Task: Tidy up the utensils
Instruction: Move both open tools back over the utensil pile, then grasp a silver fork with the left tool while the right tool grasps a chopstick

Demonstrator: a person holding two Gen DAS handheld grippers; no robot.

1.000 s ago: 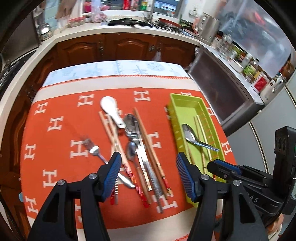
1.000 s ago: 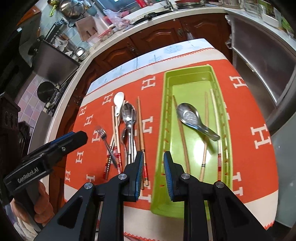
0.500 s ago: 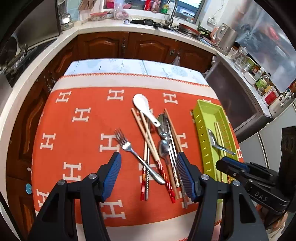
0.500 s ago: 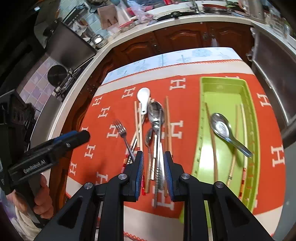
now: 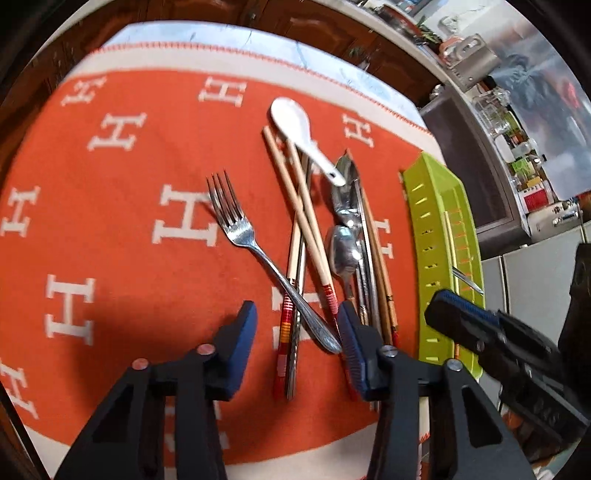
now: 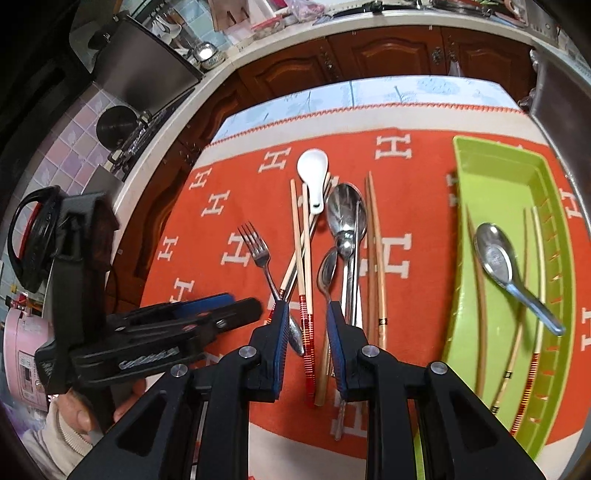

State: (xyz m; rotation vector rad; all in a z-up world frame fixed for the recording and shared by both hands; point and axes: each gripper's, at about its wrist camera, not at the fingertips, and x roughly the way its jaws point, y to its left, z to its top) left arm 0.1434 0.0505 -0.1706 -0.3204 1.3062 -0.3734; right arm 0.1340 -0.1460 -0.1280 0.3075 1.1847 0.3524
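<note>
Left hand-held gripper (image 5: 295, 332) dropped closer, spread over fork (image 5: 258, 254); right hand-held gripper (image 6: 304, 325) parted; orange cloth (image 5: 110, 177), wooden cabinets (image 6: 369, 55).

An orange tablecloth (image 5: 122, 177) patterned with white H letters. A lime-green tray (image 6: 491, 177), a white ceramic spoon (image 5: 295, 125), a silver fork (image 5: 236, 225), and pale chopsticks (image 5: 306, 221) banded red at their ends.

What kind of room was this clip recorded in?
Most likely a home kitchen. Dark wooden cabinets run under a pale countertop behind the table, metal pots and a plastic storage bin crowd the counter, and the orange tablecloth holds loose cutlery beside a green tray.
</note>
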